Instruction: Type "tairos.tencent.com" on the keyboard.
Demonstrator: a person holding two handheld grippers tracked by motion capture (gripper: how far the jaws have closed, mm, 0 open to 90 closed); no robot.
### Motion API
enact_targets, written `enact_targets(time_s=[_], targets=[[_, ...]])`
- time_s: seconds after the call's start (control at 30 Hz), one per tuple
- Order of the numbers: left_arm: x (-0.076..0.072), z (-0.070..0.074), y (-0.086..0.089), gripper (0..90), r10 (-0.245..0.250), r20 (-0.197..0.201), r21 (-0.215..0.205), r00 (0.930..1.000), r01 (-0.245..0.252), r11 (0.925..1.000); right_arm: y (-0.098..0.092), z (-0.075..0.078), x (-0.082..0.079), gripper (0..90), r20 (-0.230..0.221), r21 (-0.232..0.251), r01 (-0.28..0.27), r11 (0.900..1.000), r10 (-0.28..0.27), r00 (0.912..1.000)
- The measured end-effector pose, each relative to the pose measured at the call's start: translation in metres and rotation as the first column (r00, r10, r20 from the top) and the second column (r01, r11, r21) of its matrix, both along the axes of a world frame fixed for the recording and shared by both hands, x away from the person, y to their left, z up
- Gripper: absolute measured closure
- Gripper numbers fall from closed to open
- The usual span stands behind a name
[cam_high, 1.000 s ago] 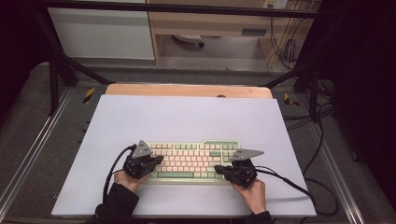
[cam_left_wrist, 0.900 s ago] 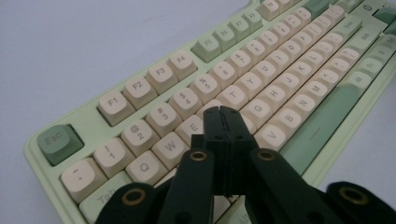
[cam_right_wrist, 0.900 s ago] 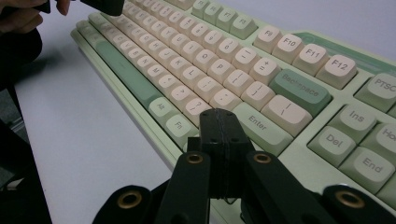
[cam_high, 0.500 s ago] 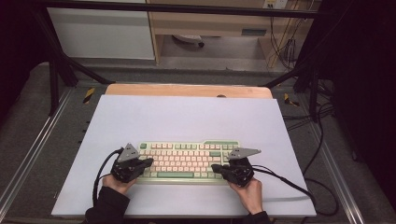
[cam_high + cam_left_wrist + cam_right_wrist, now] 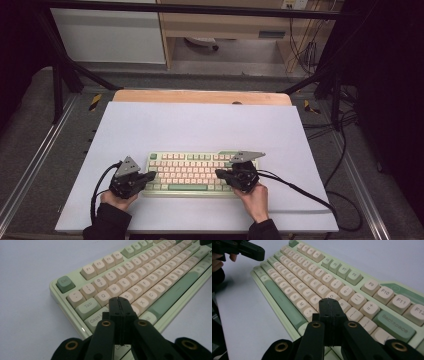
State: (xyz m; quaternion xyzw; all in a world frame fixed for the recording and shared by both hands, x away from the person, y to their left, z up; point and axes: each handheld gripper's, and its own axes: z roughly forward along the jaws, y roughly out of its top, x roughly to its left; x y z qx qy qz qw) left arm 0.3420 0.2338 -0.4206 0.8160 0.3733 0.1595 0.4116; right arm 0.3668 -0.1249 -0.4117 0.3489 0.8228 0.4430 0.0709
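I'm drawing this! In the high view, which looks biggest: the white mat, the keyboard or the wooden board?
1. White mat, by far the biggest.
2. Keyboard.
3. Wooden board: a narrow strip shows past the mat, so its real size is unsure.

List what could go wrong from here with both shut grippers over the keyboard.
1. The left gripper, jaws shut, sits over the tightly packed keys near Caps Lock; its blunt tip may well press two keys at once.
2. The right gripper hovers by the Backspace key; a slip could hit it by mistake.
3. The keyboard lies loose on the smooth white mat, so a slanted push might slide it.
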Motion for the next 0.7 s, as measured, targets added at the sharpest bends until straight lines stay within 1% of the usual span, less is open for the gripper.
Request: enact_targets(time_s=[0.13,0.2,0.27,0.47,0.53,0.6,0.7], targets=[[0.000,0.000,0.000,90.0,-0.001,0.000,-0.002,1.0000,0.001,1.0000,0.009,-0.001,0.006,90.0,-0.004,-0.008,0.006,1.000,-0.006,1.0000],[0.000,0.000,0.000,90.0,0.000,-0.001,-0.003,1.0000,0.000,1.0000,0.013,-0.001,0.009,90.0,0.003,-0.016,0.003,1.000,-0.003,1.0000],[0.001,-0.001,0.000,90.0,-0.001,-0.002,-0.002,1.0000,0.001,1.0000,0.017,-0.003,0.012,90.0,-0.003,-0.016,0.006,1.000,-0.006,1.0000],[0.001,-0.002,-0.001,90.0,-0.003,-0.002,0.001,1.0000,0.003,1.0000,0.029,-0.007,0.020,90.0,-0.002,-0.038,0.013,0.999,-0.013,0.9999],[0.001,-0.002,0.000,90.0,-0.003,-0.003,0.000,1.0000,0.003,1.0000,0.032,-0.008,0.023,90.0,-0.003,-0.038,0.016,0.999,-0.016,0.9999],[0.001,-0.002,0.000,90.0,-0.003,-0.003,0.000,1.0000,0.003,1.0000,0.034,-0.009,0.025,90.0,-0.003,-0.054,0.016,0.998,-0.016,0.9999],[0.001,-0.002,-0.001,90.0,-0.002,-0.004,0.000,1.0000,0.002,1.0000,0.035,-0.011,0.027,90.0,-0.008,-0.062,0.016,0.998,-0.017,0.9998]])
